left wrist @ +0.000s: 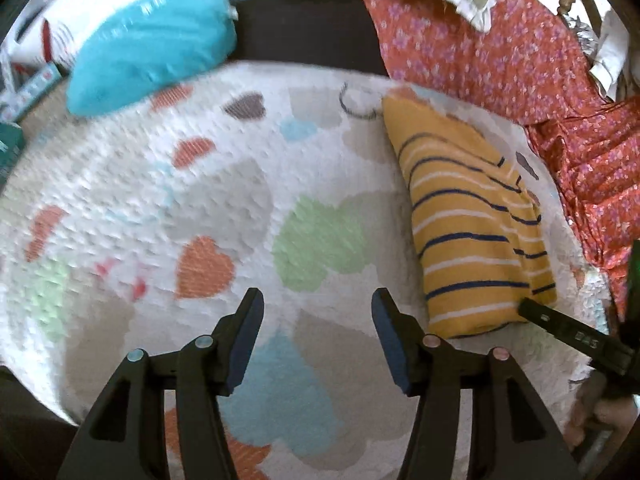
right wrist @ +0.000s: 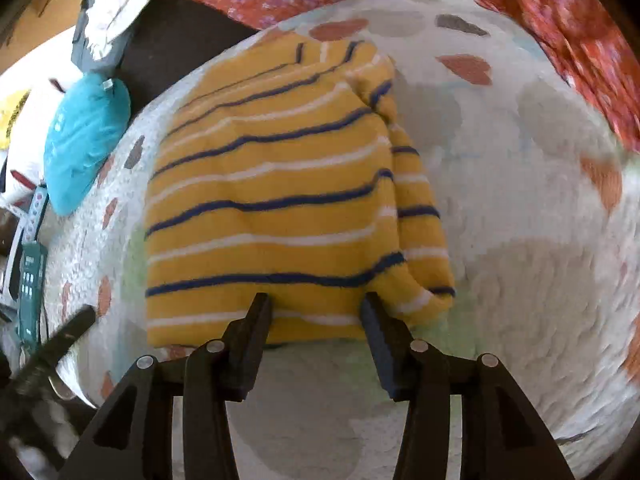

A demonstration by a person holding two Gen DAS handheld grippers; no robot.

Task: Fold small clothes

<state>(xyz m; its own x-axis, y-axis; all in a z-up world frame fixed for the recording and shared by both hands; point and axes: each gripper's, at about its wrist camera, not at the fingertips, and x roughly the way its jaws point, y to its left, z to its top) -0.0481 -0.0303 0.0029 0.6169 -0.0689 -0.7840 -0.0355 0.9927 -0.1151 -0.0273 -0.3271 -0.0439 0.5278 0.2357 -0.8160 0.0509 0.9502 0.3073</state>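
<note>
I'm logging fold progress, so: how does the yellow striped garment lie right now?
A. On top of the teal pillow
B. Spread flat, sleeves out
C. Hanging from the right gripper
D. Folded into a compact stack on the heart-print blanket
D: the yellow striped garment lies folded in layers on the heart-print blanket, no pads on it.

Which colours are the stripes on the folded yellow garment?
Dark blue and white stripes on the folded yellow garment; the right wrist view shows them best.

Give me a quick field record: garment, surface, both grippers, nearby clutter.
garment: yellow striped top, folded, lying flat
surface: white heart-print blanket
left gripper: open, nothing between the jaws, over bare blanket
right gripper: open, at the top's near edge, not pinching
nearby: teal bag, red floral cloth
</note>
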